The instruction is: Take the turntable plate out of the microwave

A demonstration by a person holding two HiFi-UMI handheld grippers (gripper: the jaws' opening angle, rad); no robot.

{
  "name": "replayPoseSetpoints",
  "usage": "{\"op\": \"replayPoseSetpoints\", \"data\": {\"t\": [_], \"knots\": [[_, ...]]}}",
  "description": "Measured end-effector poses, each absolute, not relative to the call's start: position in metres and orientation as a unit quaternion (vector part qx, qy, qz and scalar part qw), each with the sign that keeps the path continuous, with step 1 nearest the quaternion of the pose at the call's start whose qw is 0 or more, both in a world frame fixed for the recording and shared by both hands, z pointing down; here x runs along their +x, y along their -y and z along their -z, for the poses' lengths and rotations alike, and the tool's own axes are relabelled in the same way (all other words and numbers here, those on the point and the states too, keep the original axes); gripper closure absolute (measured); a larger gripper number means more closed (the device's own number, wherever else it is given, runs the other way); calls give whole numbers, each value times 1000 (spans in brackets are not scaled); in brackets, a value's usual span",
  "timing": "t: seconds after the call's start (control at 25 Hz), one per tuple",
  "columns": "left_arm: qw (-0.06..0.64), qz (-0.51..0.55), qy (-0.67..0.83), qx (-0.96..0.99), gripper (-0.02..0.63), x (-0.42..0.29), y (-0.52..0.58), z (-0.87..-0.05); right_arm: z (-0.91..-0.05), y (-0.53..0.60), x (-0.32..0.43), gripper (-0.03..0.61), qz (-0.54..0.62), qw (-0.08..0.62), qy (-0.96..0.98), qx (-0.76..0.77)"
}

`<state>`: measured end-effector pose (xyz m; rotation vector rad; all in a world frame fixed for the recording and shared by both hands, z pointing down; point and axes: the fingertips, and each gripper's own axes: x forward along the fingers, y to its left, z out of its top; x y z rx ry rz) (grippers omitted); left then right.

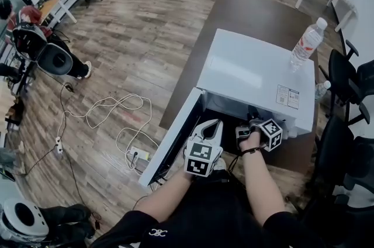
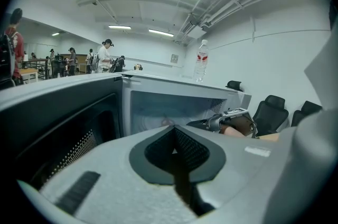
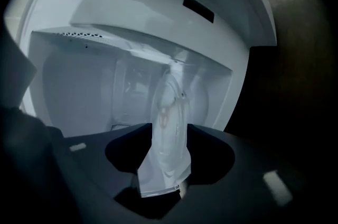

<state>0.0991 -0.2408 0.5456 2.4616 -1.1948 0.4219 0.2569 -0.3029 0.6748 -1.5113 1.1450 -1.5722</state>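
The white microwave (image 1: pixel 251 74) stands on a dark brown table (image 1: pixel 257 13) with its door (image 1: pixel 172 141) swung open to the left. My right gripper (image 1: pixel 250 125) reaches into the cavity. In the right gripper view the clear glass turntable plate (image 3: pixel 168 106) runs edge-on between the jaws of the right gripper (image 3: pixel 170 129). The jaws stand wide, open around its near rim. My left gripper (image 1: pixel 215 126) hovers in front of the opening beside the door, shut and empty. In the left gripper view, the left gripper (image 2: pixel 174 153) faces the cavity (image 2: pixel 169 106), with the right gripper (image 2: pixel 232 120) at the cavity's right.
A water bottle (image 1: pixel 307 42) stands on top of the microwave, and a second bottle (image 1: pixel 321 89) lies at the table's right edge. Black office chairs (image 1: pixel 345 77) crowd the right side. Cables and a power strip (image 1: pixel 137 154) lie on the wood floor to the left.
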Motion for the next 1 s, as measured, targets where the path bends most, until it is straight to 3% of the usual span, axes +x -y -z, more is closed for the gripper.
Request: {"op": "replayPoseSetpoints", "data": {"t": [0.68, 1.0], "knots": [[200, -151, 431, 867, 606, 85, 240, -555, -666, 314, 250, 356, 575, 351, -491, -551], [205, -156, 435, 863, 606, 77, 235, -560, -668, 318, 249, 444, 563, 348, -519, -540]]}}
